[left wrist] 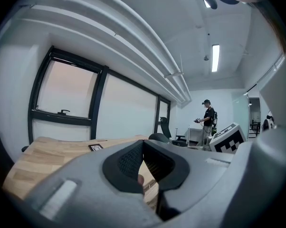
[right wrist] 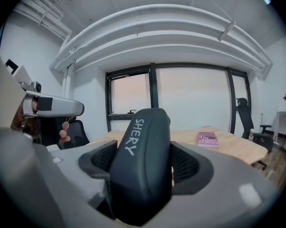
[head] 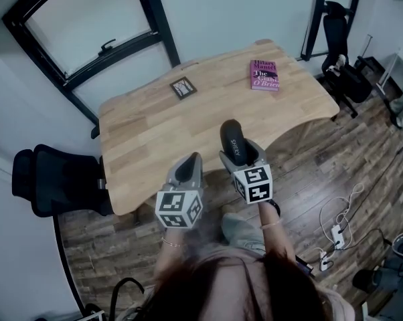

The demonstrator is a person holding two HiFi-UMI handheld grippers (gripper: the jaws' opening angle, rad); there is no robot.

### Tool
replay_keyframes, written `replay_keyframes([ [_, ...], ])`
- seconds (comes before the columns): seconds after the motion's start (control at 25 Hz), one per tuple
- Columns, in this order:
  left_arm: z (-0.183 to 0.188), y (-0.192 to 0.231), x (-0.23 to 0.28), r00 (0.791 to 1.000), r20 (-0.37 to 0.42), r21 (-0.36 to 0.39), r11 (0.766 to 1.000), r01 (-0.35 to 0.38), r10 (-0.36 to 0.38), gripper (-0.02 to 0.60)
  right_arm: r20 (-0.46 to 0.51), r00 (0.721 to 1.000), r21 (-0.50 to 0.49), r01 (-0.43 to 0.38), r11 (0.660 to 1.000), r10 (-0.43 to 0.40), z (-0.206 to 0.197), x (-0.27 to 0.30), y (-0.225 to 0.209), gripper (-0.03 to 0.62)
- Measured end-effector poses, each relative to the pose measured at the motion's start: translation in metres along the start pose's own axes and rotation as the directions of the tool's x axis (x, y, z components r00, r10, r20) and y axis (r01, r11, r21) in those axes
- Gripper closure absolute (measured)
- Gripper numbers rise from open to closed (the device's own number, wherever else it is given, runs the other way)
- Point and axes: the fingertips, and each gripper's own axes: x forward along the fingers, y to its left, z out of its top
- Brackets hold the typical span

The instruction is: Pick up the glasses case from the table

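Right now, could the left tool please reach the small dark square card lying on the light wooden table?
Probably yes: the left tool holds nothing, its jaws together, and only bare wooden table lies between it and the small dark square card.

Glasses case (right wrist: 140,141): we lose its lower end between the jaws of the right gripper (right wrist: 144,164).
Table (head: 154,132): part of its near edge sits behind the right gripper and the left gripper (head: 190,162).
Book (head: 265,75), far right corner: we cannot read the cover's smaller print.
Dark card (head: 183,87), near the far edge: pattern too small for us.
Distant person (left wrist: 208,118): held item unclear to us.
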Motion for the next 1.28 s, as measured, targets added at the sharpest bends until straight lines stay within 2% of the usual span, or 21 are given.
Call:
replay_keyframes([
  [0.32, 0.008, -0.012, -0.015, 1.000, 0.029, 0.023, 1.000, -0.003, 0.002, 0.572, 0.059, 0.998, -0.019, 0.004, 1.000, -0.003, 0.017, -0.025, 0.009, 0.243],
  [1.28, 0.026, -0.018, -0.060, 0.994, 0.099, 0.060, 0.997, -0.045, 0.039, 0.572, 0.156, 0.988, -0.068, 0.031, 0.997, -0.020, 0.053, -0.078, 0.027, 0.243],
])
